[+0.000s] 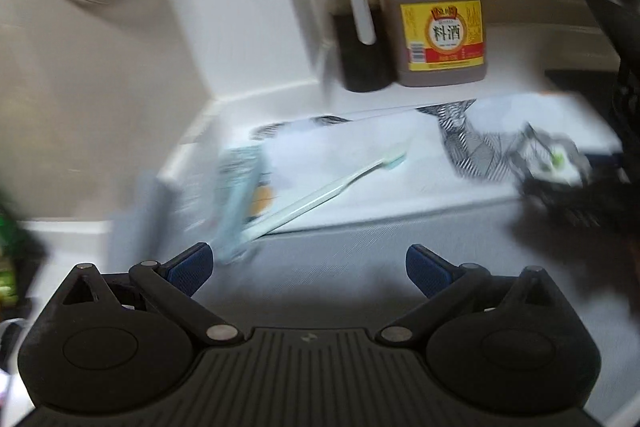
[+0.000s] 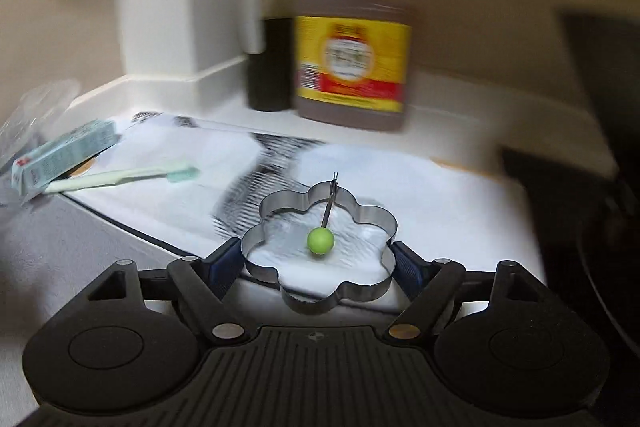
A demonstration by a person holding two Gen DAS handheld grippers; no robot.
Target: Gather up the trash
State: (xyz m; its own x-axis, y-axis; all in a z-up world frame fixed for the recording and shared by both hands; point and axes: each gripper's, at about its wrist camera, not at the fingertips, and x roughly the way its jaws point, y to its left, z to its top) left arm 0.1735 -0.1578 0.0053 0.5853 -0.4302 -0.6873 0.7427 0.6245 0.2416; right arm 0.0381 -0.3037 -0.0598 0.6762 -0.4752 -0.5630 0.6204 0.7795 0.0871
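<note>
Right wrist view: the right gripper (image 2: 318, 261) has its jaws closed on a flower-shaped metal egg ring (image 2: 320, 247), whose wire handle ends in a green ball (image 2: 320, 241). The ring sits over white printed paper (image 2: 420, 195) on the surface. A toothbrush (image 2: 124, 177) and a toothpaste box (image 2: 64, 155) lie to the left, touching. Behind stand a cooking-wine jug (image 2: 354, 27) and a dark sauce bottle (image 2: 270, 39), side by side. Left wrist view: the left gripper (image 1: 308, 267) hangs with jaws wide apart, empty, near the toothbrush handle.
</note>
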